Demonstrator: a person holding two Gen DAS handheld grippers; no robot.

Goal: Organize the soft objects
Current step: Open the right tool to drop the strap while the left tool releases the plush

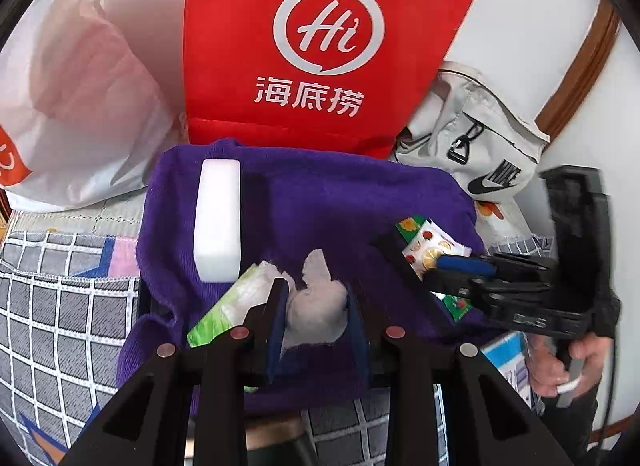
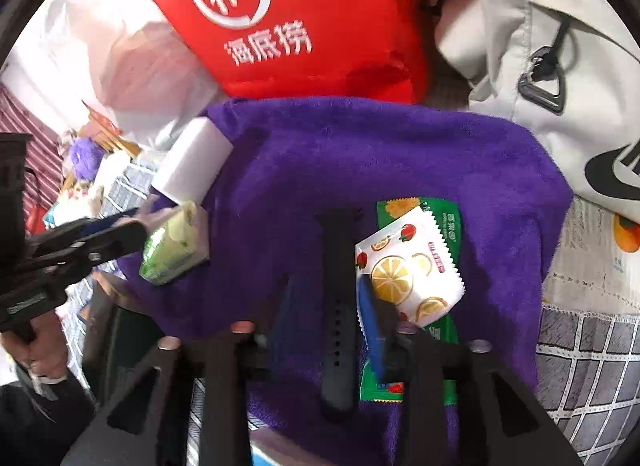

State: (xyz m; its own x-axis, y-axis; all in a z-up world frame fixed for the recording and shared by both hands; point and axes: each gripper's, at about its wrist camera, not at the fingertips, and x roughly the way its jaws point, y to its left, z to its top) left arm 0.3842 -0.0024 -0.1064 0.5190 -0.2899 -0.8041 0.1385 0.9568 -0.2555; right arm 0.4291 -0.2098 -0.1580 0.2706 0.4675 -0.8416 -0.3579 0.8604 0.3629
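Note:
A purple towel lines a black bin and also shows in the right wrist view. On it lie a white foam block, a green tissue pack, fruit-print wet-wipe packets and a black strap. My left gripper is shut on a crumpled white tissue wad over the towel. My right gripper is open, its fingers either side of the black strap, beside the packets. It shows in the left wrist view over the packets.
A red shopping bag stands behind the bin, a white plastic bag at the left, a grey Nike bag at the right. A grey checked cover lies underneath. A blue-white box sits by the right hand.

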